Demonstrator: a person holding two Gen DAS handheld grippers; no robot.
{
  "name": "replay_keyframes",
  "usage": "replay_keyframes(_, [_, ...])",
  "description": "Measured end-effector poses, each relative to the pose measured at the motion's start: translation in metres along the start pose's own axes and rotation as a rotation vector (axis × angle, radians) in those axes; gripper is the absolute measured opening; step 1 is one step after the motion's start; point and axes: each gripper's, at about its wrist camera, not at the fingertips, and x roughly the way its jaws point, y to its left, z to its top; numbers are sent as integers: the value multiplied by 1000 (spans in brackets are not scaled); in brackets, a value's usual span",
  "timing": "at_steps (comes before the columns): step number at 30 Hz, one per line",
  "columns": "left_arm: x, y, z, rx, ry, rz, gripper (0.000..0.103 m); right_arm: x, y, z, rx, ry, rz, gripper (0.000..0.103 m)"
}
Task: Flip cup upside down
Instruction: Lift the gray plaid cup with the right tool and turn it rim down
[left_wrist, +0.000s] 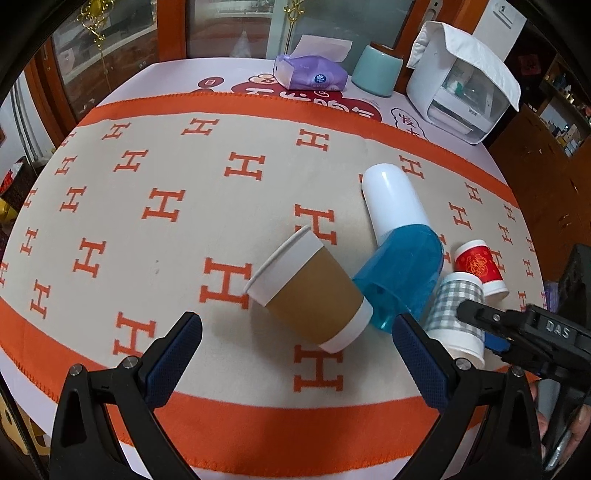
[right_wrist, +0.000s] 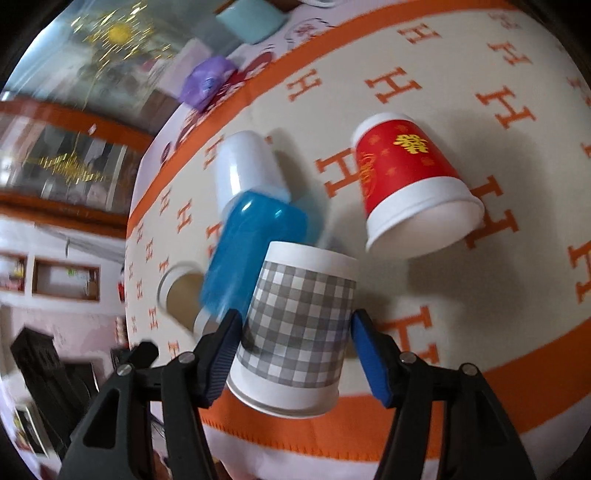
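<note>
A grey-checked paper cup (right_wrist: 295, 332) sits between the fingers of my right gripper (right_wrist: 295, 354), base away from me, tilted off the cloth; the jaws are closed on its sides. It shows in the left wrist view (left_wrist: 456, 314) too, with the right gripper (left_wrist: 480, 321) on it. A brown-sleeved paper cup (left_wrist: 310, 291) lies on its side in front of my open, empty left gripper (left_wrist: 295, 354). A red paper cup (right_wrist: 410, 181) lies on its side, mouth toward me.
A blue tumbler (left_wrist: 402, 273) and a white tumbler (left_wrist: 395, 199) lie on the orange-and-cream H-patterned cloth (left_wrist: 147, 206). At the table's far edge stand a purple tissue pack (left_wrist: 310, 72), a teal container (left_wrist: 376, 70) and a white appliance (left_wrist: 461, 85).
</note>
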Motion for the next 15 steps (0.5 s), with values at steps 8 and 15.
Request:
replay_keyframes(8, [-25,7,-28,46,15,-35,102,11,35,-41,-220,137,-39,61])
replay_keyframes(15, [-22,16,-59,71,66,-46,102,48,61,-64,-350,235,-5,62])
